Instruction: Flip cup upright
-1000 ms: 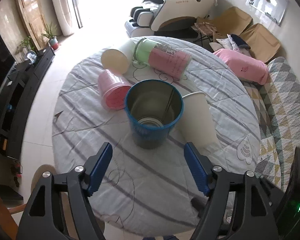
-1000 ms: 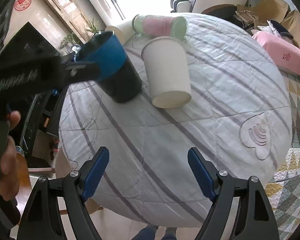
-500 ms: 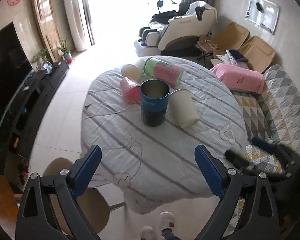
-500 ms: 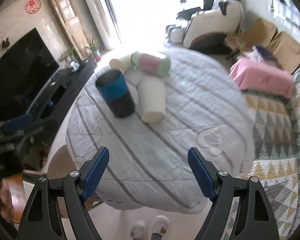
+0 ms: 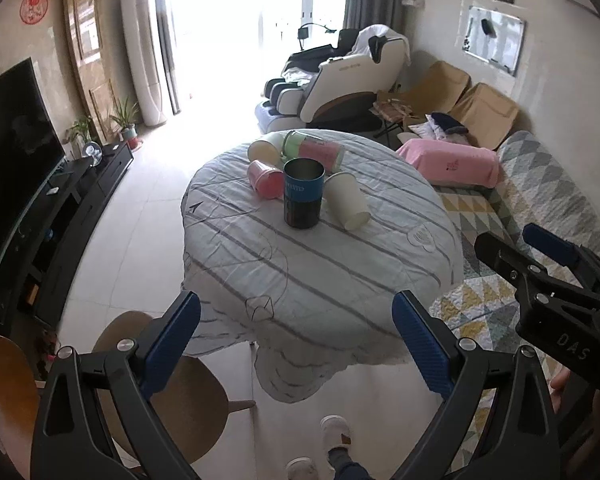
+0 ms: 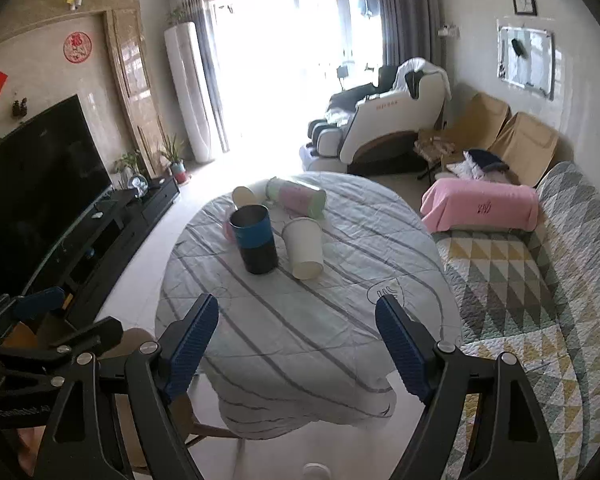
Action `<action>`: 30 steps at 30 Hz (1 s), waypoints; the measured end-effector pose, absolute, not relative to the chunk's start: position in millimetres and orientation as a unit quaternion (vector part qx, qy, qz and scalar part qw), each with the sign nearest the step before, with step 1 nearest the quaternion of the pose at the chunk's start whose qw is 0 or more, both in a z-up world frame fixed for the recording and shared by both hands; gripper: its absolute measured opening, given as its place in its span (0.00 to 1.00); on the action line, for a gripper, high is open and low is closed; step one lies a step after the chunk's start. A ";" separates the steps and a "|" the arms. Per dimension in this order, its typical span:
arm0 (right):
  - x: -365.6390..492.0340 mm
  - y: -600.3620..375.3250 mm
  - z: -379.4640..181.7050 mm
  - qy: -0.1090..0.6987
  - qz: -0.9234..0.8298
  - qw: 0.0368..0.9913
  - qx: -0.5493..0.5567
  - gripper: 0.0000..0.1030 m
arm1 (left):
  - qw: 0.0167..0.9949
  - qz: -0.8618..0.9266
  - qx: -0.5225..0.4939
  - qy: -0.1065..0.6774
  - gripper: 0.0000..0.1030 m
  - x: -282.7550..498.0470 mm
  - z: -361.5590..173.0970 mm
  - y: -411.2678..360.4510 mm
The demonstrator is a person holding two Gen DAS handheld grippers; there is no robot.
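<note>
Metal blue-banded cup [image 5: 303,193] upright on quilted table [image 5: 340,280]; both hand-held grippers [image 5: 296,332] [image 6: 298,340] agape, empty.

Metal-lined cup [image 5: 303,193], matt paper cup [image 5: 347,206], cloth table cover [image 5: 320,268]

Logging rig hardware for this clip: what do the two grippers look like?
Both match: the left gripper and right gripper have black angular frames with triangular cutouts and silver bolts, and ribbed blue pads on the fingers. White lettering marks the frame sides. No cables or sleeves show; a bit of bare hand is visible.
</note>
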State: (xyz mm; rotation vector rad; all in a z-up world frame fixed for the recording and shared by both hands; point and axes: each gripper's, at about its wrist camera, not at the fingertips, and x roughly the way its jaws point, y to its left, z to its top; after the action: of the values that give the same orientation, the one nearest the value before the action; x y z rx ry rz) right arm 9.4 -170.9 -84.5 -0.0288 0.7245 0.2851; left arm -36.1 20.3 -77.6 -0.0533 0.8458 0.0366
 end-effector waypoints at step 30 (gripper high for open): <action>-25.3 -169.6 -62.9 0.324 0.136 0.936 -0.011 0.80 | 0.931 0.034 -0.002 0.364 0.97 -56.3 -52.5 17.2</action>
State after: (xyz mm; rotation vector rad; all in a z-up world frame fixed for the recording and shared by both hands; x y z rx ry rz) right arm -25.3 -169.6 -62.9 -0.0224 0.6630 0.2785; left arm -56.3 17.2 -52.5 -0.0036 0.7451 0.0688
